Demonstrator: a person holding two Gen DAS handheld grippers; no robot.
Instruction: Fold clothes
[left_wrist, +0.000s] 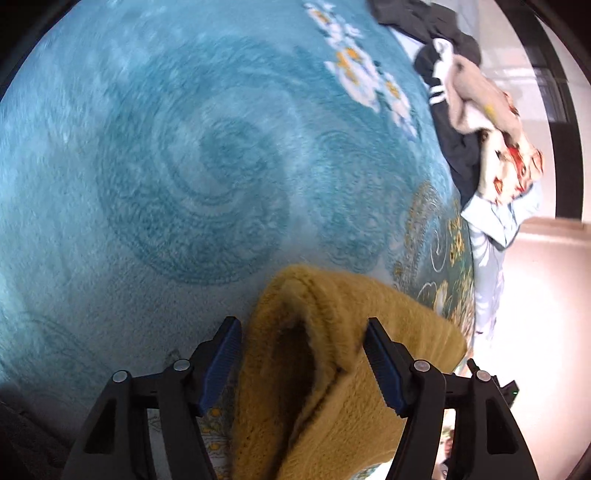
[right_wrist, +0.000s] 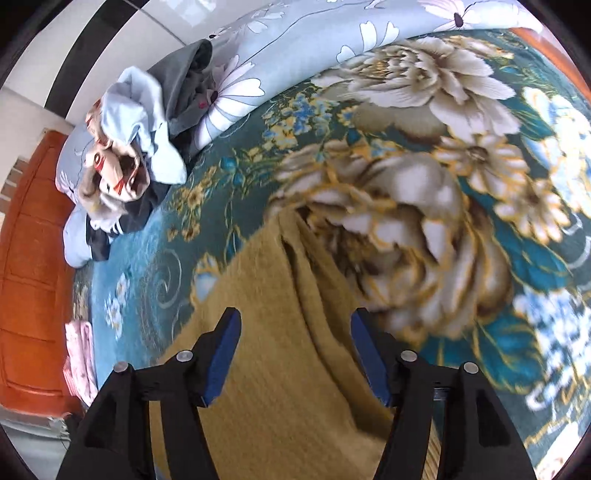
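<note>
The bed is covered with a plush blanket (left_wrist: 155, 155), pale teal with swirls on one side and, seen from the right wrist, dark teal with big cream flowers (right_wrist: 424, 192). Along its far edge sits a heap of unfolded clothes (left_wrist: 480, 122): dark pieces, a beige one, a red-patterned one and a light blue shirt, with a grey flowered quilt (right_wrist: 303, 48) rolled beside it. An orange-brown headboard (right_wrist: 33, 266) runs along the side, and a small pink folded stack (right_wrist: 79, 354) lies close to it. Tiled floor shows beyond the bed. Both views are smeared by motion, so fine detail is lost, and the lower edge of the frame cuts off the mustard sweater (left_wrist: 325, 369). In the left view a bunched fold of it rises between the fingers of the left gripper (left_wrist: 303, 362), whose jaws are spread with the knit loose between them; I cannot tell whether the pads touch it. The right gripper (right_wrist: 295, 354) is also spread wide, poised over the sweater, which lies flat on the flowered part of the blanket.
</note>
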